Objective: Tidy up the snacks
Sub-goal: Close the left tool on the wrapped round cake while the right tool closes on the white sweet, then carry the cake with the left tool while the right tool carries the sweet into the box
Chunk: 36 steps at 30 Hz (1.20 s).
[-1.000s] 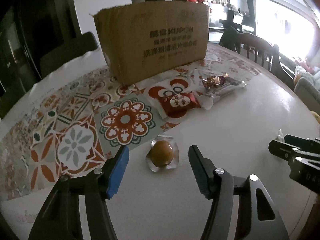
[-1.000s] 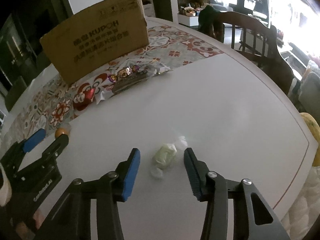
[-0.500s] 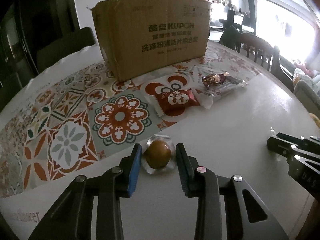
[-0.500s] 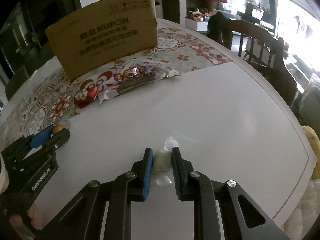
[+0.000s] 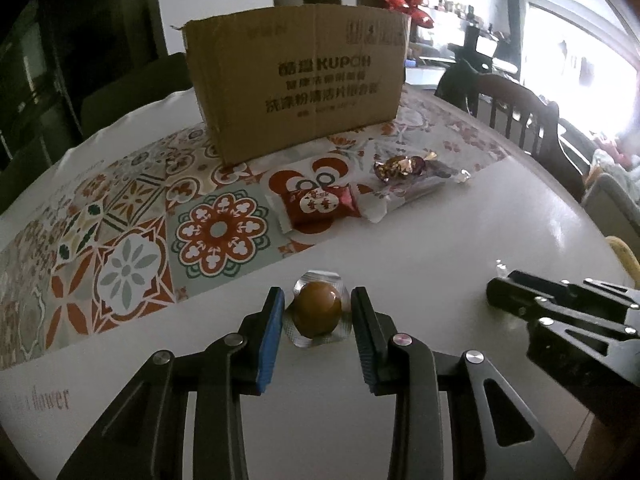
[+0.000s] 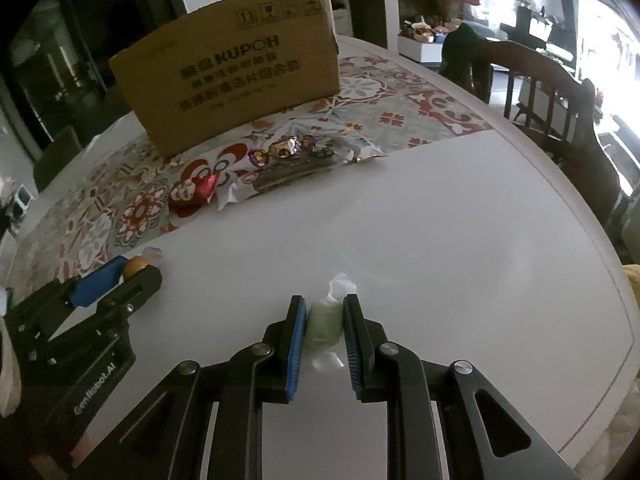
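Note:
My left gripper [image 5: 317, 312] is shut on a round brown snack in clear wrapping [image 5: 319, 313], just above the white table. My right gripper [image 6: 323, 320] is shut on a pale green wrapped candy [image 6: 325, 322]; its clear twisted ends stick out front and back. Behind them a cardboard box [image 5: 298, 84] stands on the patterned runner. In front of the box lie a red packet [image 5: 320, 205], foil-wrapped candies [image 5: 400, 167] and a long clear-wrapped bar [image 6: 294, 170]. The right gripper's body [image 5: 568, 320] shows at the right edge of the left wrist view.
The round white table [image 6: 460, 240] curves off at the right. A wooden chair [image 6: 560, 112] stands past its far right rim and a dark chair [image 5: 132, 96] behind the left side. The tiled runner [image 5: 120, 240] covers the left half.
Both grippers went from open around their snacks to shut on them. The left one then lifted slightly with the brown snack.

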Available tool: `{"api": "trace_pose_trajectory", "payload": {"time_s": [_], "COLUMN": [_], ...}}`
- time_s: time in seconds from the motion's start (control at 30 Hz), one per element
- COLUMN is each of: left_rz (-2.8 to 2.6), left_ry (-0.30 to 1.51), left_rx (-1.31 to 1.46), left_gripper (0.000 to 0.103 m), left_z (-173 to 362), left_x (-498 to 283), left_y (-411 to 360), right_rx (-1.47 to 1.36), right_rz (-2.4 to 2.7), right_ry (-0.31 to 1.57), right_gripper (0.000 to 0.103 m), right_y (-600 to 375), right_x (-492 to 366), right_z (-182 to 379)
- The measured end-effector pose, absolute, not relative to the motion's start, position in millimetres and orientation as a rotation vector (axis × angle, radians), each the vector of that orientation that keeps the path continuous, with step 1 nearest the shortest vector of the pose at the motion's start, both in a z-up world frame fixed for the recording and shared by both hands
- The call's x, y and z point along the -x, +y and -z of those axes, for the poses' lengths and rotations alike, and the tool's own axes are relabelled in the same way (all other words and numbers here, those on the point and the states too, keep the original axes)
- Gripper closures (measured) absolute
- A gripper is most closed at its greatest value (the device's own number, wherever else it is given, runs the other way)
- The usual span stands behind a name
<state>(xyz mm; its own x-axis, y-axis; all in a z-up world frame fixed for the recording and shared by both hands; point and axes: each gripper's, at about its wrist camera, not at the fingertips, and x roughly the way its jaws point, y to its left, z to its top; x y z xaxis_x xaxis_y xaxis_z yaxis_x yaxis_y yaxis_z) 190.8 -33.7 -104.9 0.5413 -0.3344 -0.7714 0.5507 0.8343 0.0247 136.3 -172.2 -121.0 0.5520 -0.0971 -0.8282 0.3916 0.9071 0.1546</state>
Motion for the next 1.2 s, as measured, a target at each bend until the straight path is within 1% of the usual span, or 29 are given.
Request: {"api": "trace_pose_trajectory", "payload": {"time_s": [0.17,0.37,1.0,1.2], "left_rz": [0.485,0.412,0.326,0.321], "left_ry": [0.857,0.817,0.755,0.733], "left_rx": [-0.22,-0.152,-0.066,-0.055], "left_gripper": [0.069,0.069,0.069,0.069], "left_z": [98.5,81.9,34.9,15.6], "left_x": [-185.1,-180.3,-172.7,-171.8], "left_y": [-34.3,-30.1,-50.0,-57.6], "right_rx": [-0.325,-0.292,-0.247,-0.274], "right_rz": [0.229,0.148,-0.046,-0.089], "right_ry": [0.948,0.922,0.769,0.73], "right_gripper": [0.082,0.082,0.082,0.082], "right_y": [-174.7,-176.4,-199.9,-209.3], "right_x": [-141.5,-145.8,-148.7,-150.4], "right_z": [118.8,109.0,56.8,39.8]}}
